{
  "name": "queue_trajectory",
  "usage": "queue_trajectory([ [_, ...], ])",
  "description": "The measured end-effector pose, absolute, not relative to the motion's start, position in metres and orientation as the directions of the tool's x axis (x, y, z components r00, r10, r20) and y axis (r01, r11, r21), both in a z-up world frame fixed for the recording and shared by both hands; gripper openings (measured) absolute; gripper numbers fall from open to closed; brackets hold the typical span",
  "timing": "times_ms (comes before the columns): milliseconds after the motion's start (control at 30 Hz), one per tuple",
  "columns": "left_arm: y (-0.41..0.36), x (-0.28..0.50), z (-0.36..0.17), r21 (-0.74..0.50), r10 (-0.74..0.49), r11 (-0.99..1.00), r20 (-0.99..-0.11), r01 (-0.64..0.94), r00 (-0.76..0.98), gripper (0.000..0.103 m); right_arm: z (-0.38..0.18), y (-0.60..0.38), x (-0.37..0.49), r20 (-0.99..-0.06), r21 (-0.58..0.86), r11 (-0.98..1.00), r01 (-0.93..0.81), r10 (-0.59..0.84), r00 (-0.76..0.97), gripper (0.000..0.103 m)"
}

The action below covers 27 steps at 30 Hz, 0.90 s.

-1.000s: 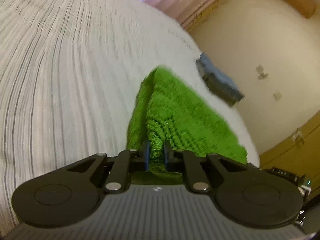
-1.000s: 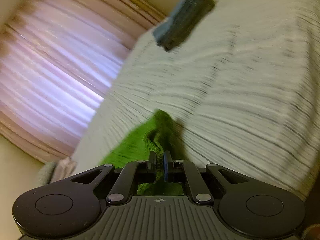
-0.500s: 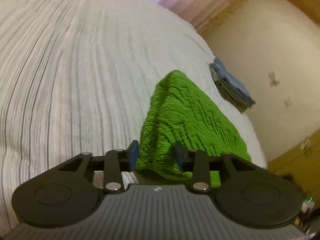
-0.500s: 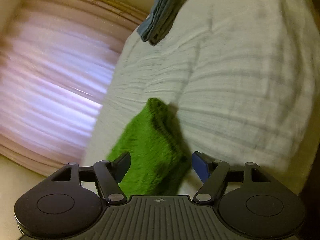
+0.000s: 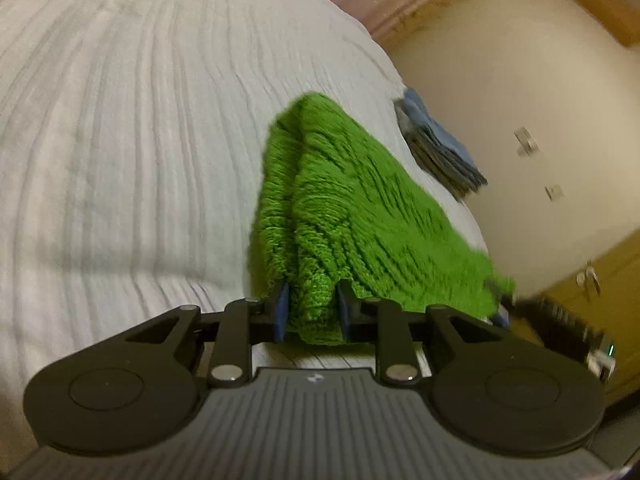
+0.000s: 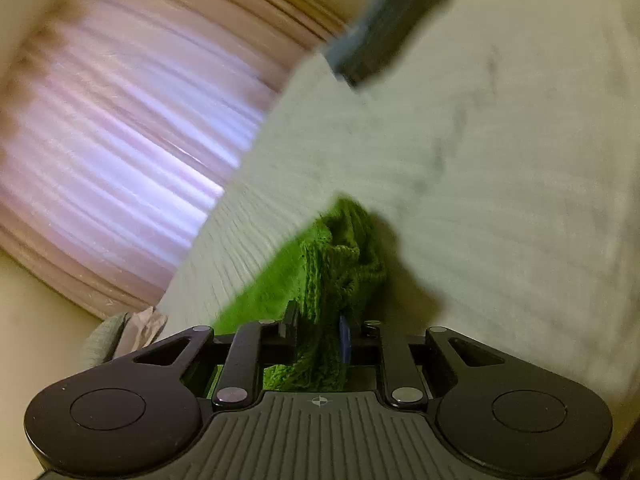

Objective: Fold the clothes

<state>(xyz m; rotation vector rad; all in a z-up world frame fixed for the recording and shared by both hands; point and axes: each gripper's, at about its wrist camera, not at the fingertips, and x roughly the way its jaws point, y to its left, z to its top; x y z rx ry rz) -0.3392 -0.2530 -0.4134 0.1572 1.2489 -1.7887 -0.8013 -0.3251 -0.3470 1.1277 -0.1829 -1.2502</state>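
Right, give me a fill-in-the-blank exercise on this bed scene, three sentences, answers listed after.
1. The knitted cloth caught between the pads of both claws is coloured ____.
2. The left claw and right claw are closing, each with a bunch of that cloth ____ its pads.
3. The folded blue-grey stack lies near the edge of the ____, apart from the cloth.

Missing words: green; between; bed
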Motion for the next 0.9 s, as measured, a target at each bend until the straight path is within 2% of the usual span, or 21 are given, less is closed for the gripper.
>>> queue_trajectory([
  [33, -0.251, -0.340, -0.414, -0.660, -0.610, -0.064, -0.568, 0.748, -0.553, 0.021, -0.344, -0.327, -0.802, -0.452, 0.737, -0.106, 0.667, -0.812, 0.371, 0.017],
  [100, -0.252, -0.336, -0.417, -0.666, -0.605, -0.043, -0.576, 0.745, -0.550, 0.023, -0.355, -0.328, -0.802, -0.528, 0.694, -0.145, 0.705, -0.769, 0.361, 0.019],
  [167, -0.253, -0.329, -0.412, -0.674, -0.595, -0.042, -0.577, 0.738, -0.560, 0.024, -0.368, -0.319, -0.805, -0.539, 0.708, -0.175, 0.684, -0.759, 0.364, 0.040],
  [267, -0.253, -0.323, -0.394, -0.630, -0.598, -0.081, -0.589, 0.772, -0.543, 0.026, -0.359, -0.307, -0.813, -0.531, 0.708, -0.169, 0.686, -0.768, 0.359, 0.054],
  [333, -0.257, -0.319, -0.378, -0.591, -0.634, -0.102, -0.582, 0.800, -0.510, 0.025, -0.341, -0.308, -0.820, -0.527, 0.663, -0.170, 0.729, -0.798, 0.294, 0.058],
  [400, -0.271, -0.315, -0.367, -0.589, -0.663, -0.097, -0.563, 0.802, -0.494, 0.028, -0.324, -0.318, -0.828, -0.499, 0.639, -0.154, 0.753, -0.828, 0.254, 0.059],
  [500, -0.302, -0.313, -0.358, -0.618, -0.684, -0.078, -0.538, 0.783, -0.493, 0.032, -0.312, -0.351, -0.832, -0.494, 0.664, -0.117, 0.739, -0.810, 0.315, 0.059],
  [700, -0.361, -0.335, -0.367, -0.605, -0.656, -0.025, -0.590, 0.795, -0.470, 0.037, -0.335, -0.406, -0.820, -0.533, 0.717, -0.155, 0.680, -0.750, 0.391, 0.058],
  [767, -0.371, -0.345, -0.373, -0.605, -0.631, -0.052, -0.597, 0.795, -0.495, 0.031, -0.343, -0.414, -0.817, -0.533, 0.721, -0.150, 0.677, -0.745, 0.402, 0.058],
  [800, -0.373, -0.349, -0.375, -0.599, -0.627, -0.067, -0.597, 0.798, -0.501, 0.014, -0.346, -0.416, -0.815, -0.534, 0.716, -0.146, 0.683, -0.744, 0.402, 0.054],
  [833, -0.374, -0.353, -0.377, -0.586, -0.630, -0.082, -0.596, 0.806, -0.497, 0.013, -0.349, -0.416, -0.814, -0.537, 0.709, -0.141, 0.691, -0.743, 0.399, 0.031],
  [900, -0.368, -0.357, -0.377, -0.565, -0.660, -0.114, -0.572, 0.817, -0.487, 0.011, -0.354, -0.418, -0.812, -0.542, 0.695, -0.131, 0.707, -0.742, 0.395, 0.023],
])
